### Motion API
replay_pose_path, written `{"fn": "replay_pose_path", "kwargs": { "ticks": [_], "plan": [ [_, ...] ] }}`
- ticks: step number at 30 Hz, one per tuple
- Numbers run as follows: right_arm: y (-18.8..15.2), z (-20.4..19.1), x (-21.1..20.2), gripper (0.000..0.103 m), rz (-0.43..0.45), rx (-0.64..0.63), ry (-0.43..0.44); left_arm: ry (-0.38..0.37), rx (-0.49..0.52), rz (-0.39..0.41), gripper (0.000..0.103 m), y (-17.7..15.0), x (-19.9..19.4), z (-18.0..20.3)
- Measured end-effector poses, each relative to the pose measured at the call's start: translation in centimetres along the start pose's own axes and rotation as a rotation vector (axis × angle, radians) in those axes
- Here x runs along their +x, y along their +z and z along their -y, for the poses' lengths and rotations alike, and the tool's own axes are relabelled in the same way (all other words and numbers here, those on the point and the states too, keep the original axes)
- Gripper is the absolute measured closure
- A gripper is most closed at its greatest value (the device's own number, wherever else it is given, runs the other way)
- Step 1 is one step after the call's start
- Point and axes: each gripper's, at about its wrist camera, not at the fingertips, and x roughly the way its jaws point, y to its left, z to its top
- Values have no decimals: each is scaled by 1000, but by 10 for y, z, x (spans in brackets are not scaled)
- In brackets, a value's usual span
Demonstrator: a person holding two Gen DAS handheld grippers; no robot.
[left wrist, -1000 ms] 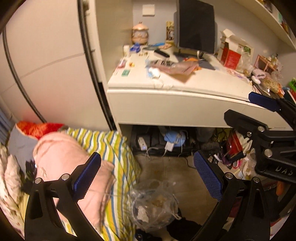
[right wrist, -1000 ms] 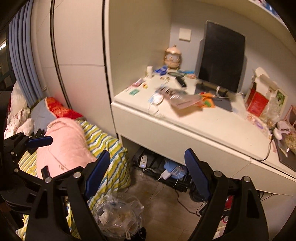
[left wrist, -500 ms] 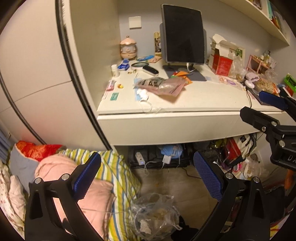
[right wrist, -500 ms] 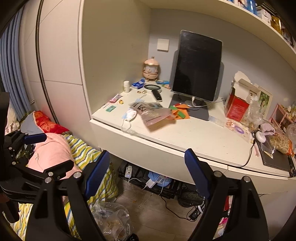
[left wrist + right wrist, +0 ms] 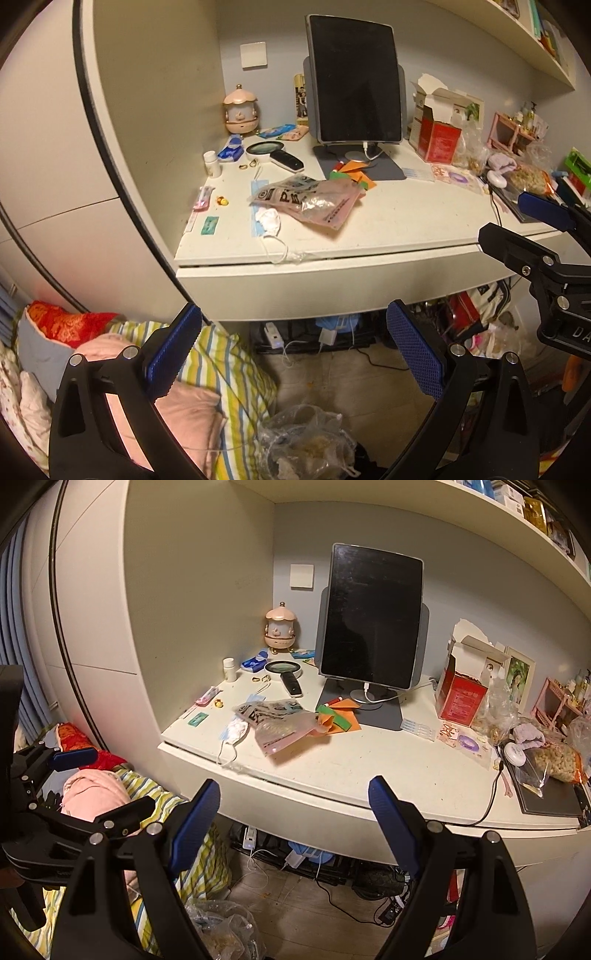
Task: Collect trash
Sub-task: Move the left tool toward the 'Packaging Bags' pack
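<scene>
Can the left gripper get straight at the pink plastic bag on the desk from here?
Probably yes: the left gripper is open and empty, and the pink plastic bag lies uncovered near the desk front, nothing between.

snack bag (image 5: 314, 201): glossy crinkled plastic | desk (image 5: 399, 221): matt white (speckled) | monitor (image 5: 354, 79): glossy glass

Crumpled pink wrapper (image 5: 314, 201) flat on desk (image 5: 406, 229)

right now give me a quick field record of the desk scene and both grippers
left gripper: jaws open, empty, short of the desk
right gripper: jaws open, empty, short of the desk
desk: cluttered
pouch: lying flat near the desk's front
mask: beside the pouch, loop over the desk edge
tablet: upright at the back
trash bag: on the floor below
</scene>
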Motion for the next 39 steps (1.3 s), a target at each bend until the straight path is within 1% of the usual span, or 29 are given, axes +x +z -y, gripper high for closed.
{"fn": "replay_pose_path", "kwargs": {
  "ticks": [8,14,22,27,32,39],
  "plan": [
    [12,14,27,23,-12,15,12,18,12,-4,6,20,30,-4],
    [18,20,53,23,-31,22,36,9,18,-17,6,33,61,-12],
    [34,13,89,23,-56,-3,84,29,22,-12,6,58,99,-19],
    [48,10,113,23,-59,-7,106,16,41,-21,6,71,126,-22],
    [58,8,140,23,-75,-6,115,9,41,-37,6,77,157,-27],
    [65,5,180,23,-112,-18,121,26,36,-66,6,81,191,-38]
  ]
}}
